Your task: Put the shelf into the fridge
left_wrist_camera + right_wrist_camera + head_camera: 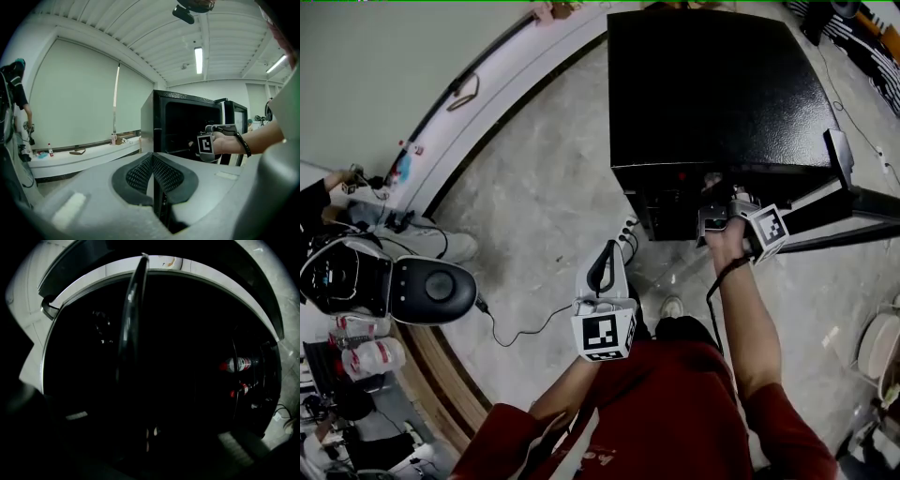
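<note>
Black and flat-topped, the fridge (712, 84) stands on a pale marbled floor (544, 187) in the head view, its door (848, 197) swung open to the right. The right gripper (714, 214) reaches into the open front, the person's hand and bare forearm behind it. The left gripper (607, 253) hangs back from the fridge, over the floor and just ahead of the person's red shirt (675, 403). A white ledge (487, 103) curves along the wall at the left, and a thin cable (516, 333) trails across the floor near it.

In the left gripper view, that gripper's fingers are pressed together, their meshed pads meeting along the middle with nothing between them. Beyond them stands the fridge, with the right gripper at its open front. The ledge runs off to the left and carries a few small items.

The right gripper view looks into the dark inside of the fridge. The shelf (133, 310), a thin dark pane seen edge-on, rises from the fingers toward the pale upper rim of the opening, so it sits within the fridge's mouth. The fingers stand narrow, closed on its near edge, though the pads are lost in shadow. Red-labelled bottles (239, 364) lie in the door rack at the right.
</note>
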Demonstrator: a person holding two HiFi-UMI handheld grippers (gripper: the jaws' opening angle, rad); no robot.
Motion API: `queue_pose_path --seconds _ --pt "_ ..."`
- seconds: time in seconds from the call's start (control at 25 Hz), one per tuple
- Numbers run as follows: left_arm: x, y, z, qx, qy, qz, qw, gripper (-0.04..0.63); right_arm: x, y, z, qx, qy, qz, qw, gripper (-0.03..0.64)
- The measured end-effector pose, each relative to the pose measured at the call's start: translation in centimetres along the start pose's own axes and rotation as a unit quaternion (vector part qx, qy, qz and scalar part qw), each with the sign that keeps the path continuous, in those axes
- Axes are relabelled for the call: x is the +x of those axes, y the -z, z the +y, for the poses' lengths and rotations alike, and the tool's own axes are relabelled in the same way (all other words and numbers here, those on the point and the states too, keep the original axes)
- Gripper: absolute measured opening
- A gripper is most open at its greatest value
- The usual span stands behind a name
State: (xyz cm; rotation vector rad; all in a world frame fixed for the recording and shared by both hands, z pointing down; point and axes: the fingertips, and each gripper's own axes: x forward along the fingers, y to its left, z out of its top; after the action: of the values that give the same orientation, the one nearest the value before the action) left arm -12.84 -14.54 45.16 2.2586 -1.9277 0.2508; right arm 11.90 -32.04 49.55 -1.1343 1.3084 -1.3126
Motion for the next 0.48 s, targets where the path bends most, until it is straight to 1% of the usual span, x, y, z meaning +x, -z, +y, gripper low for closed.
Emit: queue_pose_path --seconds 0.16,0.24,0.48 --pt "-0.3 0.2 0.1 0.001 -0.002 0.002 1.0000 0.000 1.4 -0.8 -2.0 -0.007 0.007 -0.006 1.000 0.012" --pt "-0.6 0.2 0.0 0.001 -0.003 0.001 1.0000 0.000 1.6 -0.7 -1.9 -0.006 0.014 -0.007 1.000 0.012" --pt "-1.5 0.0 -0.1 0.003 0.000 -0.004 1.0000 0.000 2.3 -0.8 -1.4 -0.004 0.015 -0.016 1.000 0.014"
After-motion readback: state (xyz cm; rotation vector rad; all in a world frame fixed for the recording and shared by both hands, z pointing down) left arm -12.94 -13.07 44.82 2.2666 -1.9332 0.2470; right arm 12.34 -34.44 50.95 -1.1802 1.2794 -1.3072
